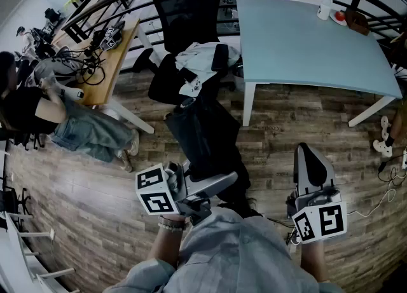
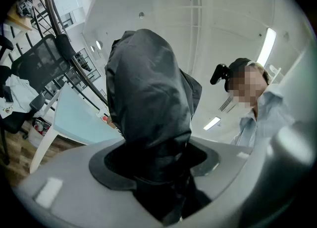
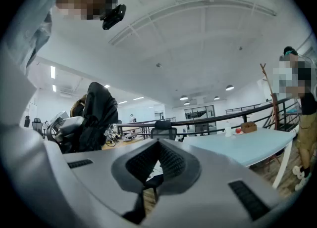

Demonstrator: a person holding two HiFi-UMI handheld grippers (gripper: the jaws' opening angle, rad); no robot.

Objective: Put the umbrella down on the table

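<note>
Holding black umbrella (image 2: 148, 88) in left gripper (image 2: 156, 165) jaws

left claw (image 1: 213, 187) is near and left, tipped a little upward, its jaws wide and clamped on the umbrella (image 1: 203, 134). right claw (image 1: 310, 166) is held level at the near right, apart from the left, jaws together with nothing between them. left wrist (image 1: 170, 225) shows bare below its claw.
</note>
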